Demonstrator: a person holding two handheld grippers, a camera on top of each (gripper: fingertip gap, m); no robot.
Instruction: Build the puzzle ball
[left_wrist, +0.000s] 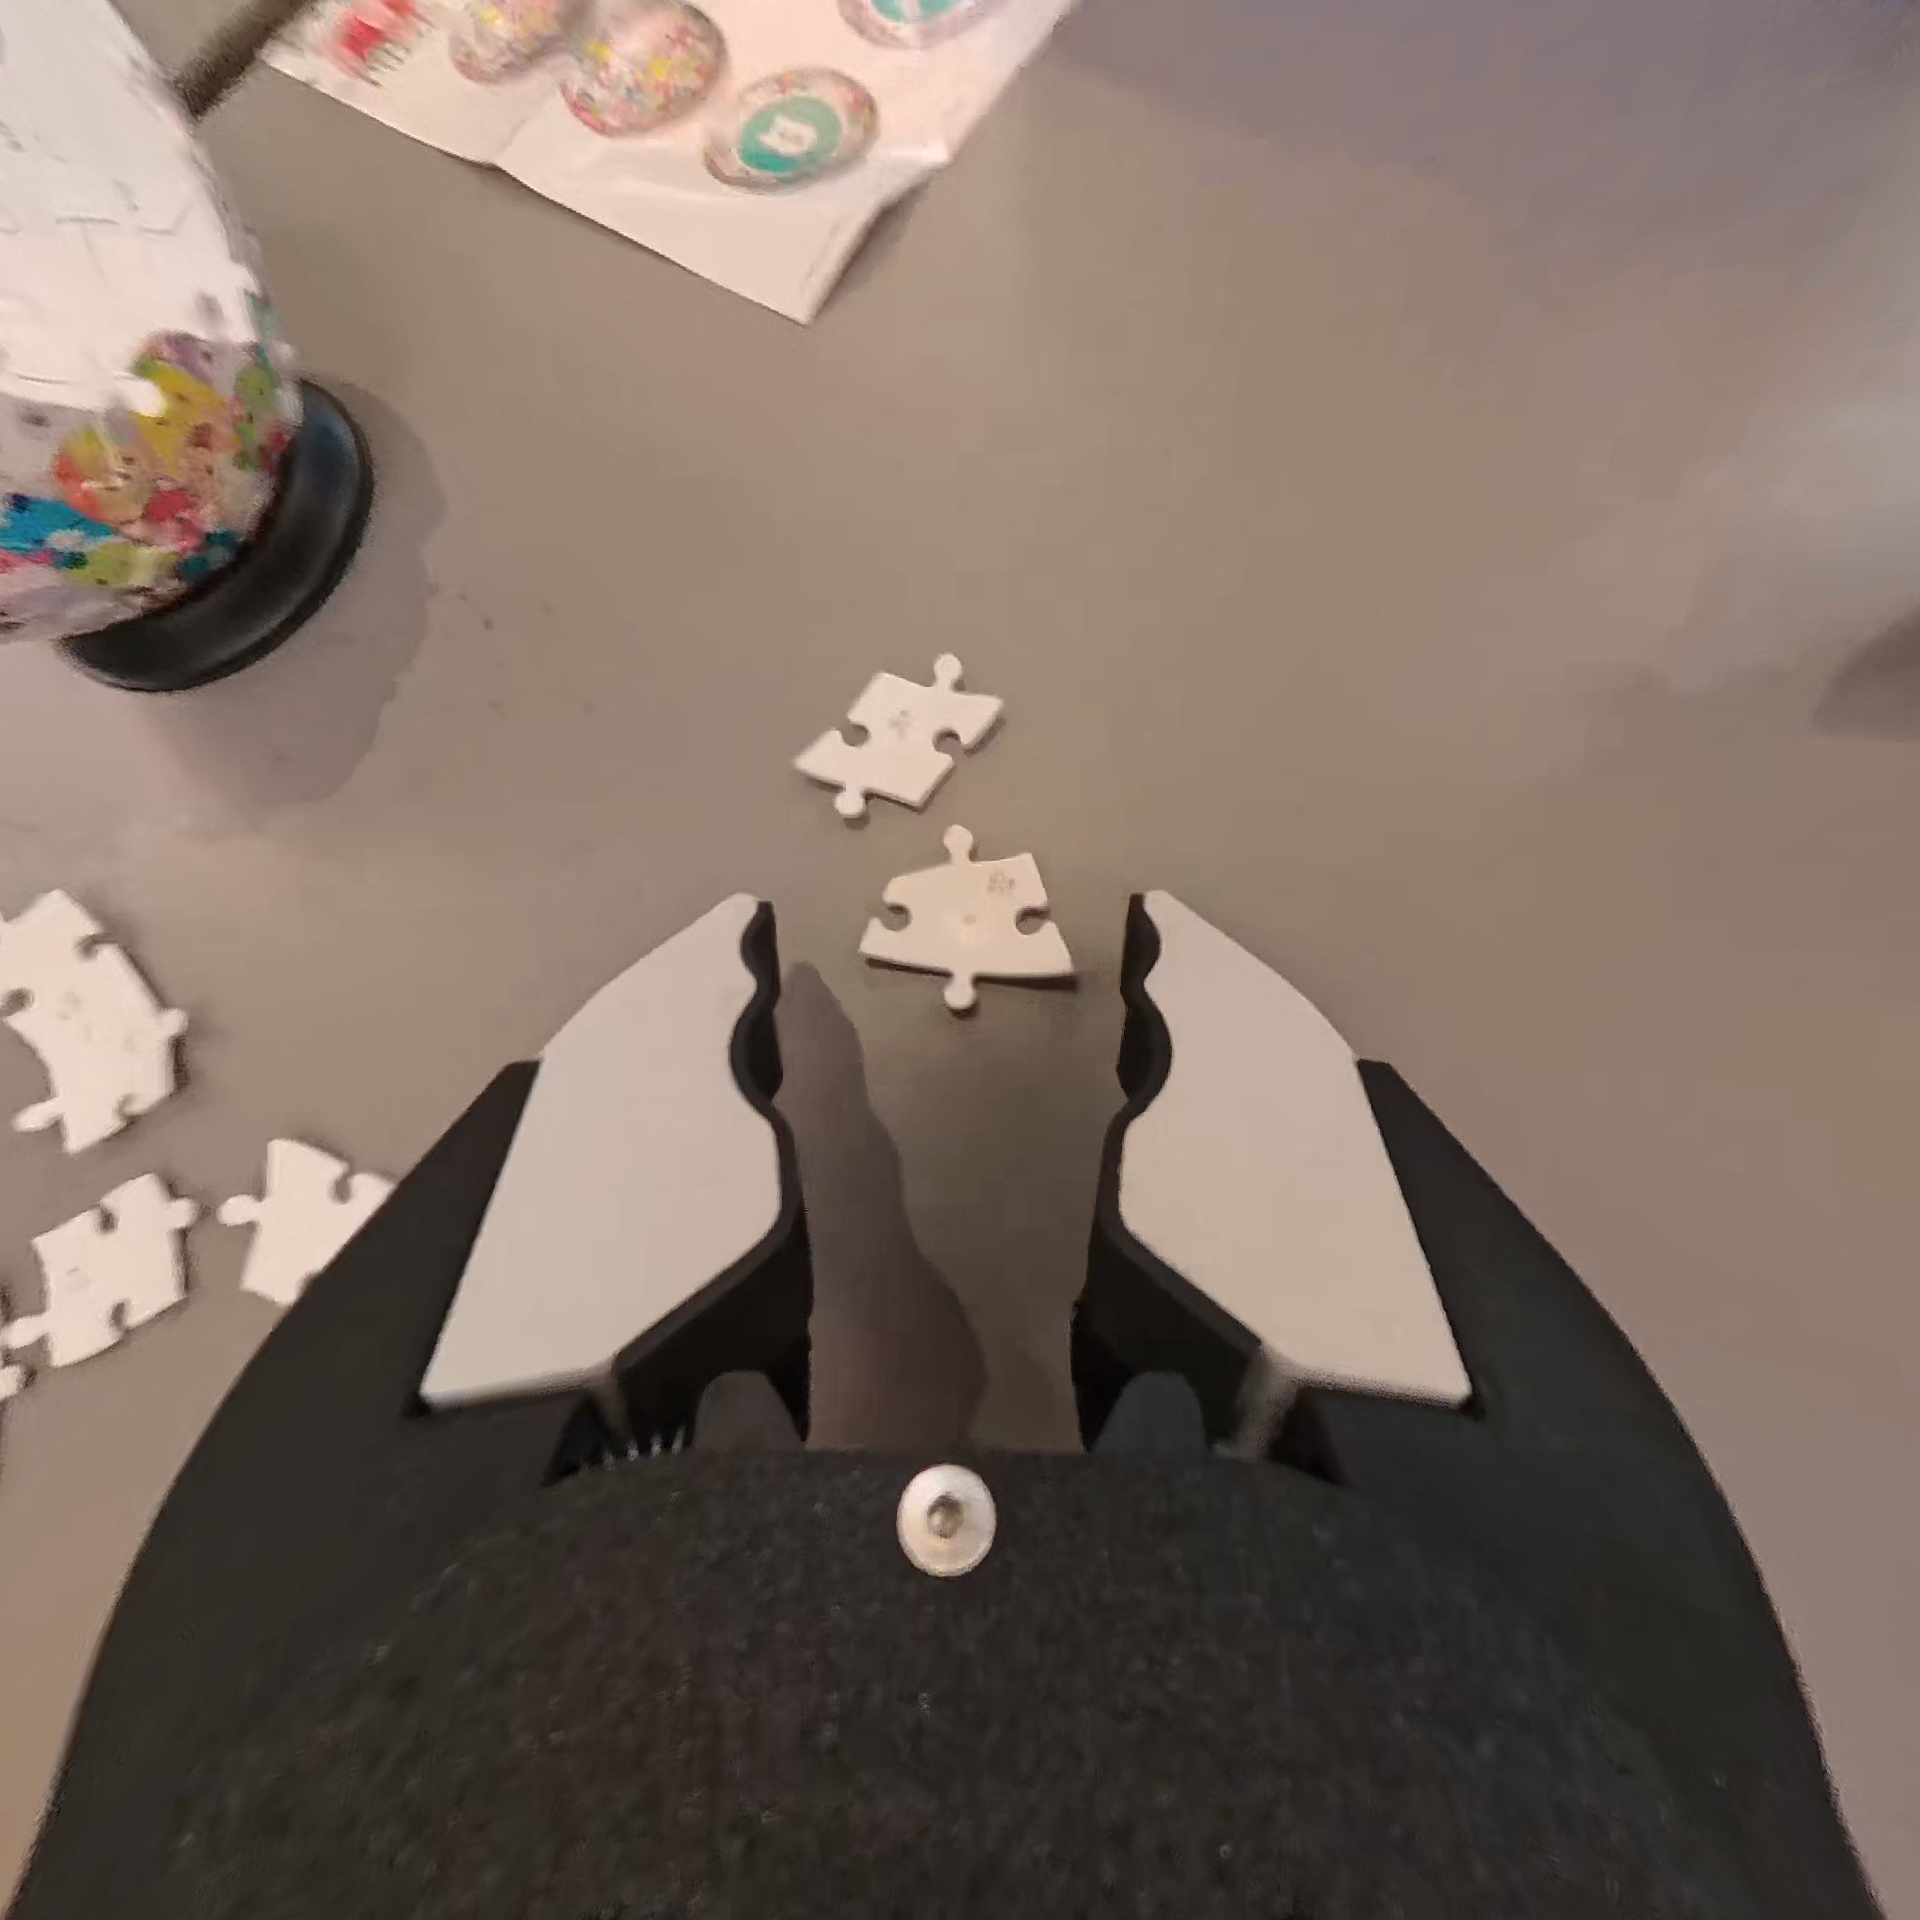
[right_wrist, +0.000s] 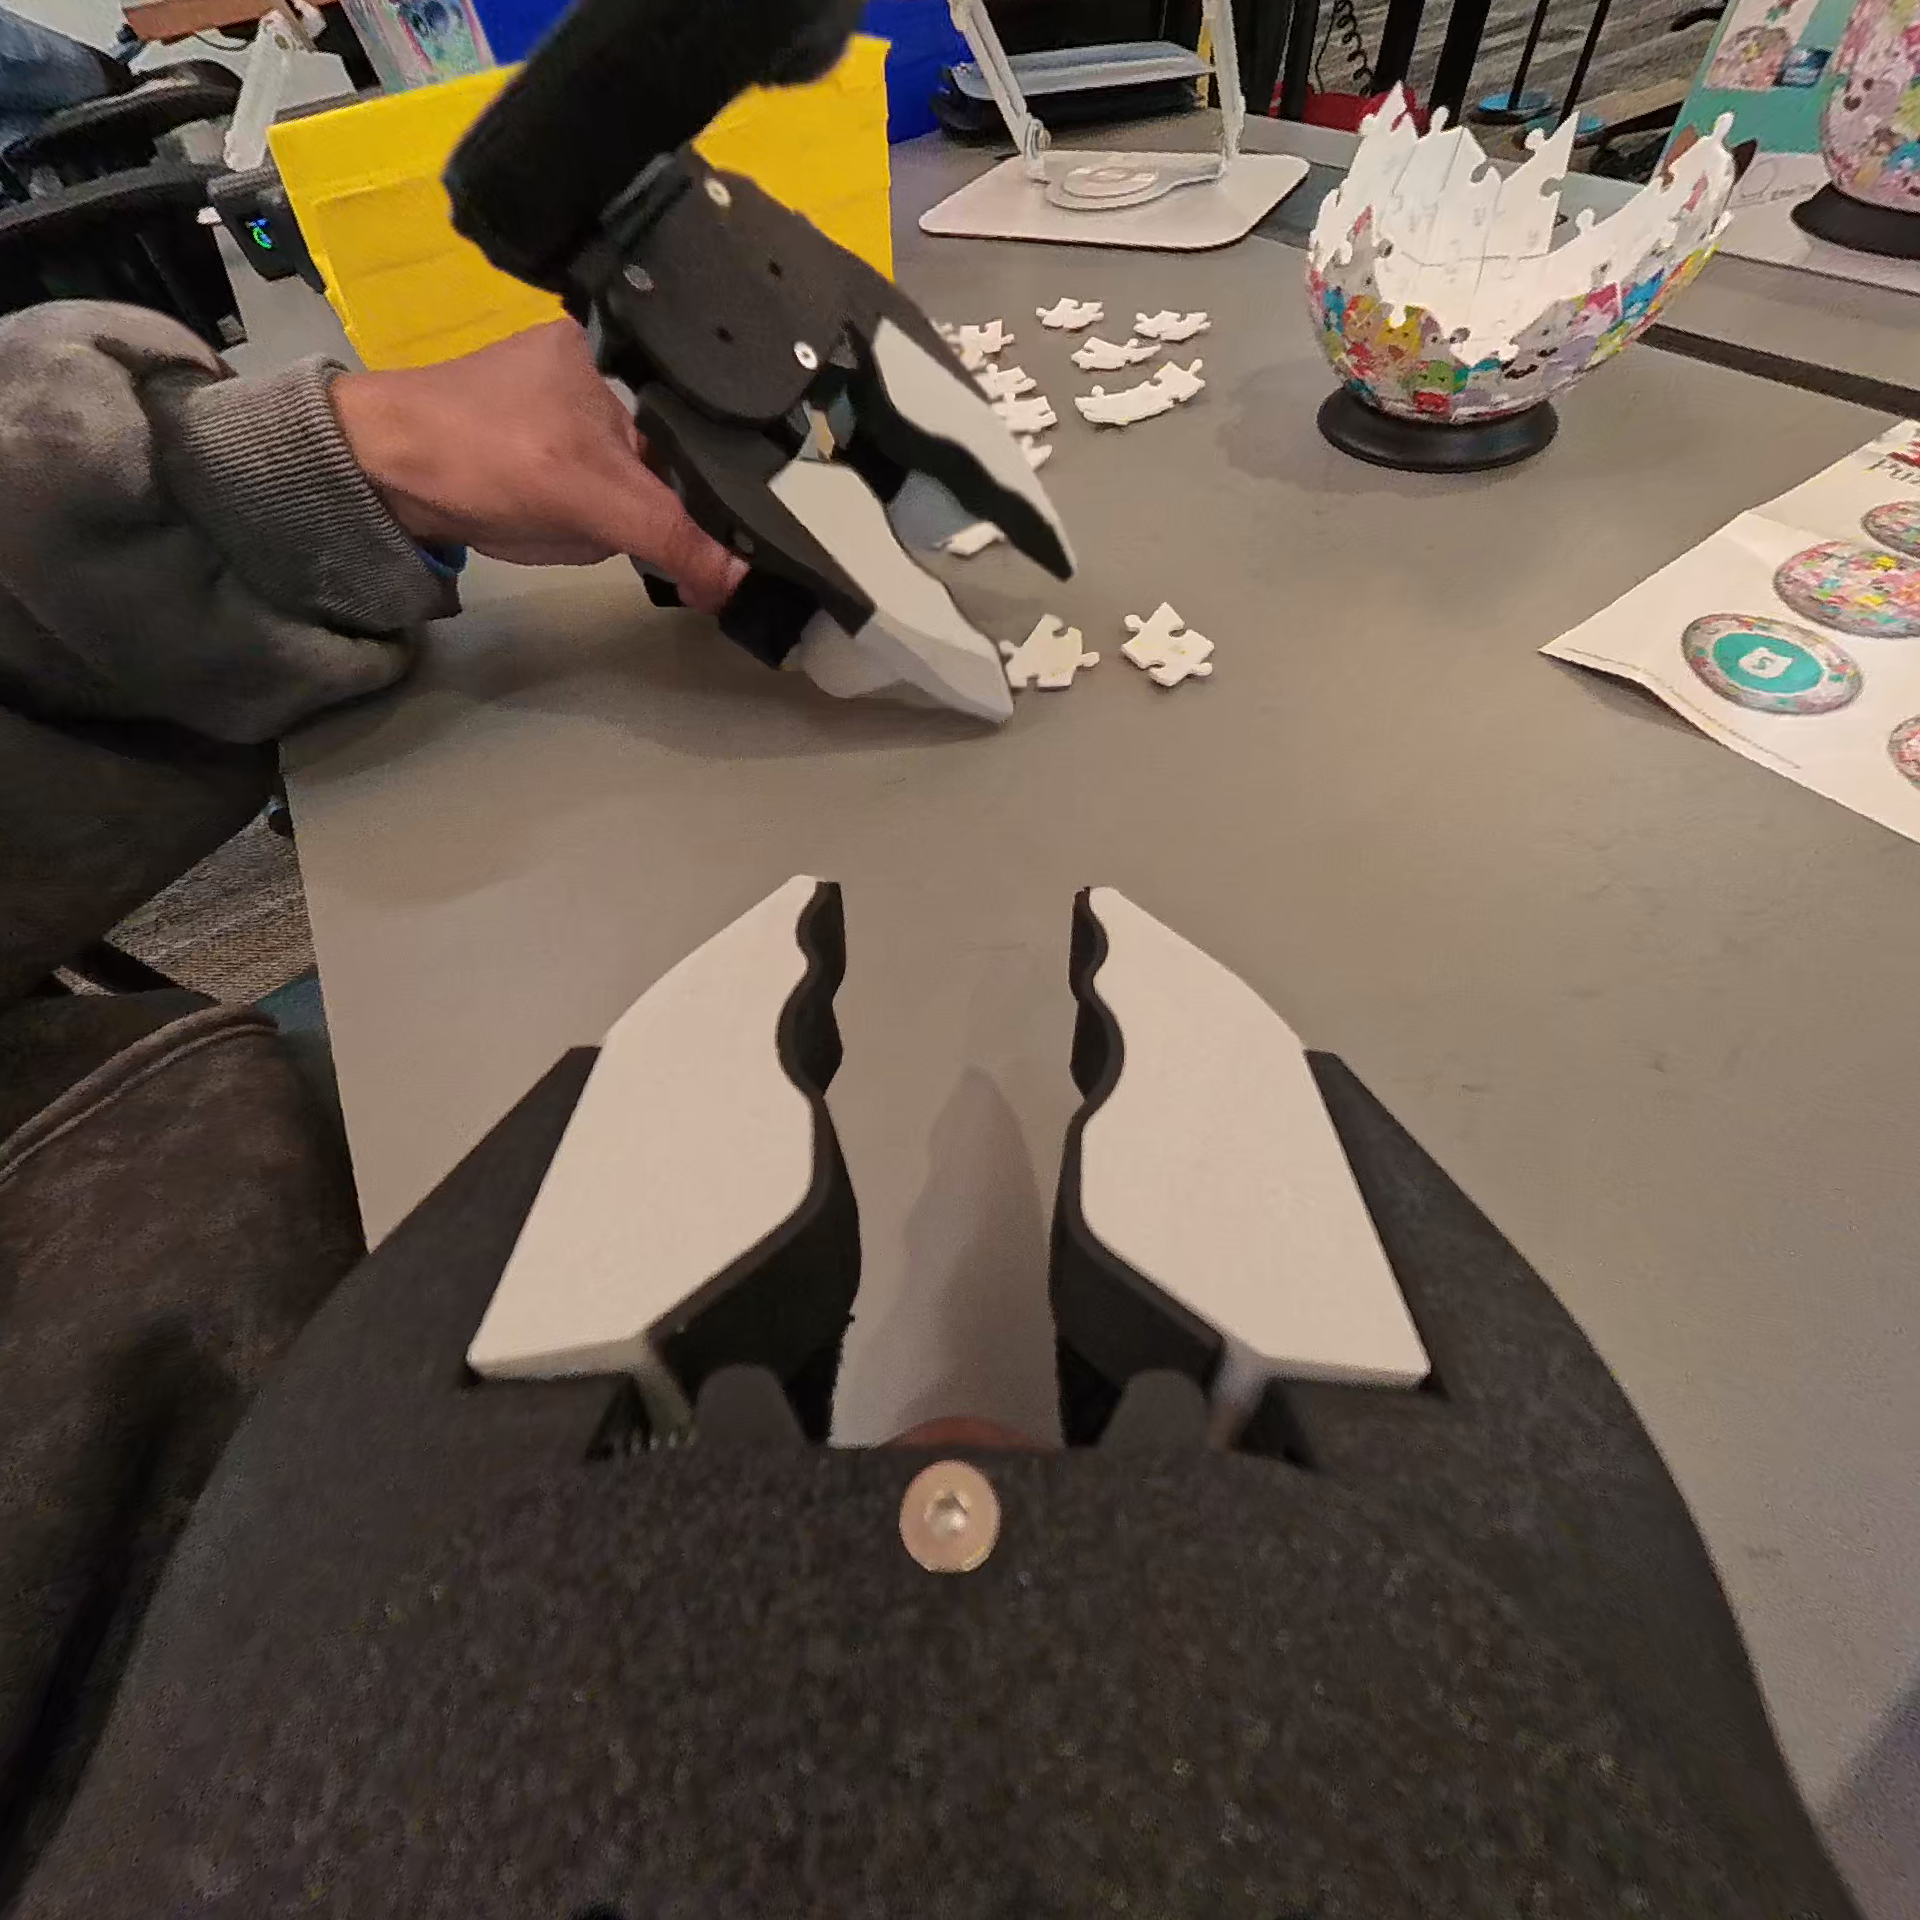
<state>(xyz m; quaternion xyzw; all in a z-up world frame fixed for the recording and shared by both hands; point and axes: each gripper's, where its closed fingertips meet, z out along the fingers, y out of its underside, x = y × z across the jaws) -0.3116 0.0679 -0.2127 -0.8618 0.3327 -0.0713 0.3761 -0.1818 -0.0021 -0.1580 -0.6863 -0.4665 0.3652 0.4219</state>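
Note:
In the left wrist view my left gripper (left_wrist: 951, 912) is open, low over the grey table, with a white puzzle piece (left_wrist: 971, 925) lying face down between its fingertips. A second white piece (left_wrist: 899, 743) lies just beyond. The half-built puzzle ball (left_wrist: 125, 416), an open bowl with a colourful outside, sits on a black stand (left_wrist: 260, 582) at far left. The right wrist view shows the left gripper (right_wrist: 1034, 639) tilted down at the same piece (right_wrist: 1049, 652), its neighbour (right_wrist: 1169, 644), and the ball (right_wrist: 1507, 281). My right gripper (right_wrist: 956, 899) is open and empty over bare table.
Several loose white pieces lie at the left (left_wrist: 83, 1018) and in a pile behind the left gripper (right_wrist: 1101, 353). A folded instruction sheet (right_wrist: 1766, 644) lies at the right. A yellow box (right_wrist: 416, 239) and a white stand base (right_wrist: 1112, 187) stand at the back. A person's hand (right_wrist: 520, 468) holds the left gripper.

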